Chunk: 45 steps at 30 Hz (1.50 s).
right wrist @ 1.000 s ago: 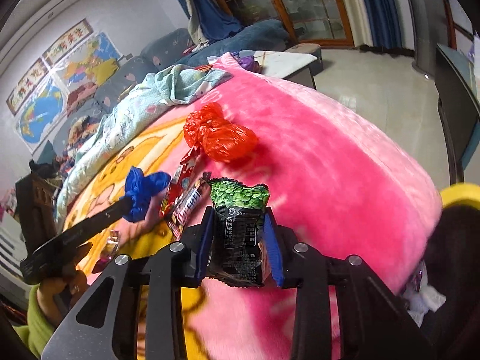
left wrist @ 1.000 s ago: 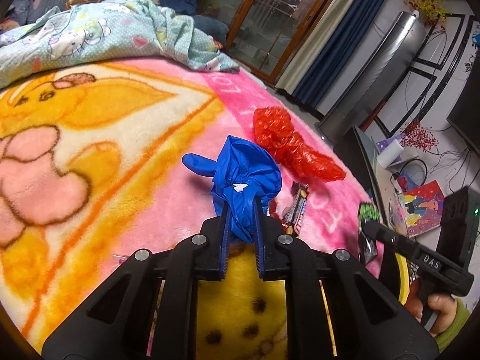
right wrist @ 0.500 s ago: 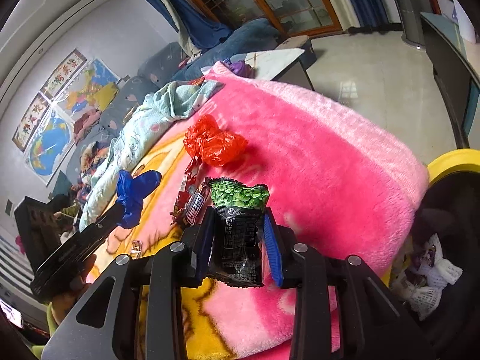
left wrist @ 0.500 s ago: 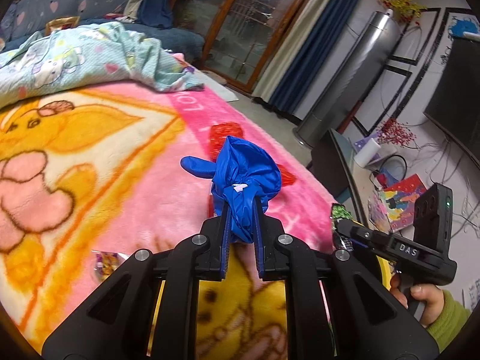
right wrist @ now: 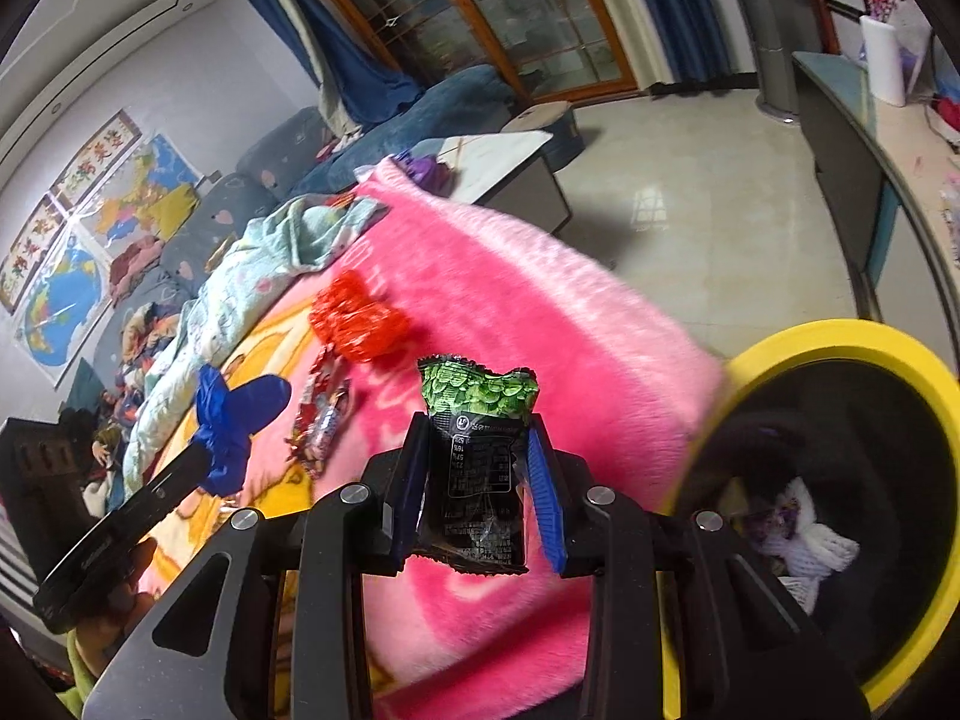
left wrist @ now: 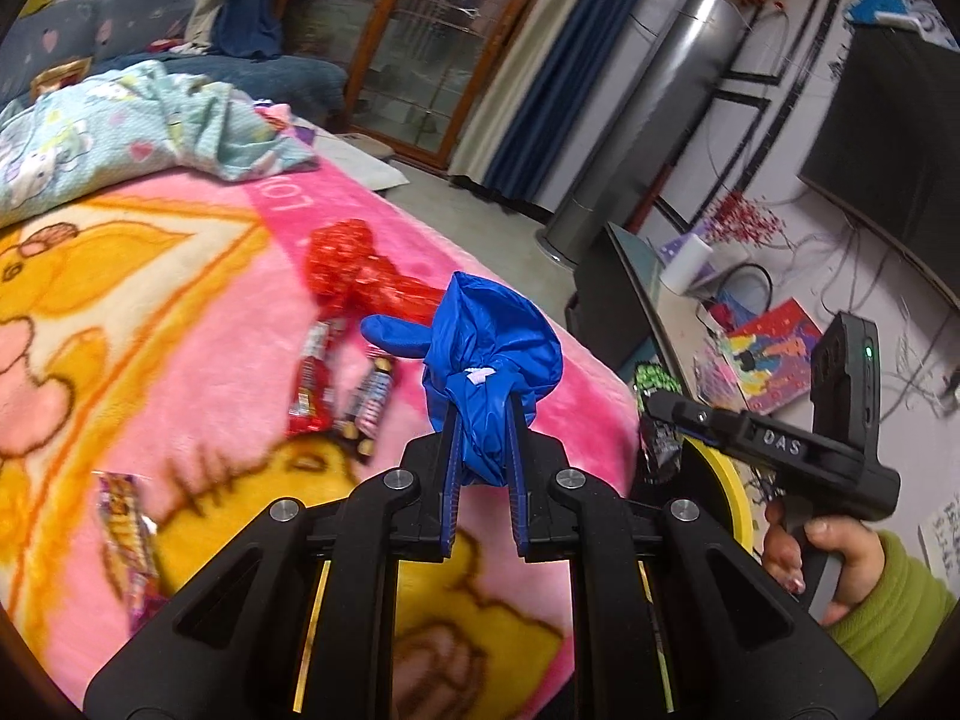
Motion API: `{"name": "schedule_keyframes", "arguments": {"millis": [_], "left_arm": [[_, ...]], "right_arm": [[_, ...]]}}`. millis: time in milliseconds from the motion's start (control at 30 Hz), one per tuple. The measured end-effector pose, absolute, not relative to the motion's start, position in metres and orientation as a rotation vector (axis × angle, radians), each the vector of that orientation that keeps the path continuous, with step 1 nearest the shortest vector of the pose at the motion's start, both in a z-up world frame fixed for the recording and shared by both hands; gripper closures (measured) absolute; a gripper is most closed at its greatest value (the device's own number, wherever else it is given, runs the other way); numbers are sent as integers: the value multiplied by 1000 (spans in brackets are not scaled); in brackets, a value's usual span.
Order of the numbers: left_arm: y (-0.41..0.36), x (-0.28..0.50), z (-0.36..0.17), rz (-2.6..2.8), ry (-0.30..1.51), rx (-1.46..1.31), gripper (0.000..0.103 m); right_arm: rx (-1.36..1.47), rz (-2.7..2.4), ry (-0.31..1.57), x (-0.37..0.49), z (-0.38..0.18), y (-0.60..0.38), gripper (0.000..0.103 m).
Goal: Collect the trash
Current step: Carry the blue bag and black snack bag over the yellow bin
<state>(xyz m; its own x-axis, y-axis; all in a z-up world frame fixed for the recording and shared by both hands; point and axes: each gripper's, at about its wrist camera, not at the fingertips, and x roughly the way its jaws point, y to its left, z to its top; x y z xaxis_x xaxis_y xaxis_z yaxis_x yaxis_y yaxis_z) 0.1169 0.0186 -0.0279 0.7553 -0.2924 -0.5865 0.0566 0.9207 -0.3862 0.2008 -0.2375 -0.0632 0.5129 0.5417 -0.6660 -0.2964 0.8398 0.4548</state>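
Note:
My left gripper (left wrist: 483, 420) is shut on a crumpled blue plastic bag (left wrist: 492, 354), held above the pink blanket (left wrist: 180, 324). My right gripper (right wrist: 480, 438) is shut on a green-and-black snack packet (right wrist: 477, 450), held over the blanket's edge just left of a yellow-rimmed black bin (right wrist: 840, 348). In the left wrist view the right gripper (left wrist: 651, 402) with the packet (left wrist: 657, 378) is at the right, by the bin rim (left wrist: 726, 480). A red plastic bag (left wrist: 360, 276) and snack wrappers (left wrist: 342, 384) lie on the blanket; they also show in the right wrist view, bag (right wrist: 357, 324), wrappers (right wrist: 318, 414).
Another wrapper (left wrist: 126, 522) lies at the blanket's lower left. A light blue quilt (left wrist: 120, 126) is bunched at the far side. The bin holds white and purple trash (right wrist: 798, 534). A low glass-topped cabinet (left wrist: 636, 288) and grey floor lie beyond the bed.
Both grippers have moved right toward the bin with their loads. The bin's yellow rim and inside now fill the right of the right wrist view.

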Motion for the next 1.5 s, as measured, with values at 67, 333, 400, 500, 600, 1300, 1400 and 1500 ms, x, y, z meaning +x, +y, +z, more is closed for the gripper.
{"name": "schedule_keyframes", "arguments": {"millis": [67,333,400,500,600,1300,1400,1500], "left_arm": [[8,116,-27,-209,693,-340,95],[-30,114,-20,-276,690,-271,95],[-38,113,-19,-291,689,-255,95],[-48,114,-19,-310,690,-237,95],[-59,113,-18,-325,690,-218,95],[-126,113,-32,-444,722,-80,95],[-136,114,-37,-461,733,-60,95],[-147,115,-42,-482,745,-41,95]], "right_arm": [[298,493,890,199,-61,-248,72],[290,429,846,192,-53,-282,72],[288,412,834,189,-51,-291,72],[284,388,816,185,-47,-303,72],[268,358,795,180,-45,-314,72],[277,204,738,165,-48,-388,72],[296,186,742,165,-52,-399,72],[305,167,753,165,-56,-407,72]]}}
